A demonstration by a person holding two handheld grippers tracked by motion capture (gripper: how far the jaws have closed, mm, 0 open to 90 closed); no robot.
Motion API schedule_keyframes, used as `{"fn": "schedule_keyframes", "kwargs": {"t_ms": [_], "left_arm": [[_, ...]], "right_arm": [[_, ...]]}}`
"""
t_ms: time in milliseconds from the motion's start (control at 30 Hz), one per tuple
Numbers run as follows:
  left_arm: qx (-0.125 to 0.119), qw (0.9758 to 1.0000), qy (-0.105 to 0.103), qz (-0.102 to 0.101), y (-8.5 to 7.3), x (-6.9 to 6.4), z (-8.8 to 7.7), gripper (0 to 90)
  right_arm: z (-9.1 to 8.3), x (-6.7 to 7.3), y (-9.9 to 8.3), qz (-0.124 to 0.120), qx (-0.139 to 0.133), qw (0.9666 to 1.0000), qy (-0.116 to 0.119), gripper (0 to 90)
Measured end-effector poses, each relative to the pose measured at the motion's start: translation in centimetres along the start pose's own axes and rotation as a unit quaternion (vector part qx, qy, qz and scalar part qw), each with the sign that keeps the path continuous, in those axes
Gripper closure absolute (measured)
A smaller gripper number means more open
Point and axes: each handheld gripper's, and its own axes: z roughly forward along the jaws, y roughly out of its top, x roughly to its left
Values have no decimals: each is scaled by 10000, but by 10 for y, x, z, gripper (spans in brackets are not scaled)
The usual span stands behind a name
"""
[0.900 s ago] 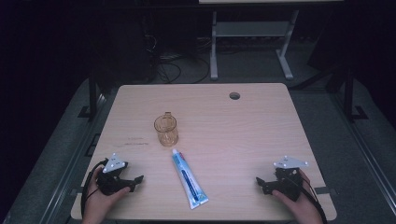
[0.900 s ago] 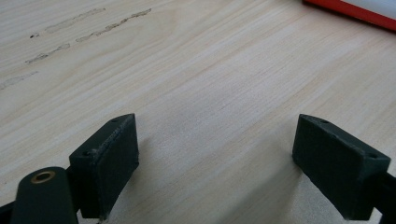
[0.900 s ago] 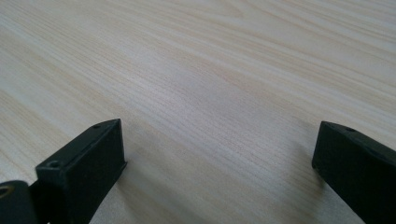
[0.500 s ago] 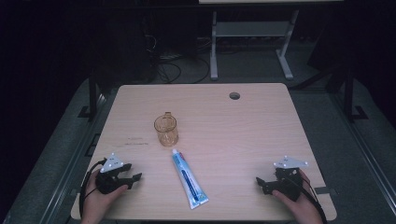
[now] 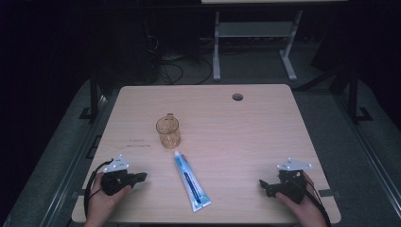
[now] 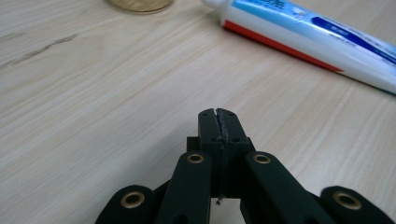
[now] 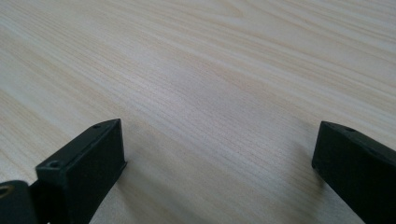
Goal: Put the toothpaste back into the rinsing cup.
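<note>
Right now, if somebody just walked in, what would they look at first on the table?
Probably the blue and white toothpaste tube, lying flat near the front middle of the wooden table. Just behind it stands a see-through amber cup. At the front corners, two hands hold black grippers: the left gripper is shut on nothing, the right gripper is open.

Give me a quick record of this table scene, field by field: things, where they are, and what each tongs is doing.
table: light wood
cup: amber, upright, left of centre
tube: toothpaste, flat, just in front of the cup
left tongs: shut, empty, near the left front edge
right tongs: open, empty, near the right front edge
</note>
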Motion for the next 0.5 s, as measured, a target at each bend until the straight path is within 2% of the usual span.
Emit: {"fn": "schedule_keyframes", "kwargs": {"t_ms": [267,500], "left_arm": [[-54,9988,-469,143,10,-13,15,900],[-41,9966,-734,360,17,-27,24,900]], "right_arm": [[0,0,0,4,2,10000,1,19],[0,0,0,2,-1,10000,0,19]]}}
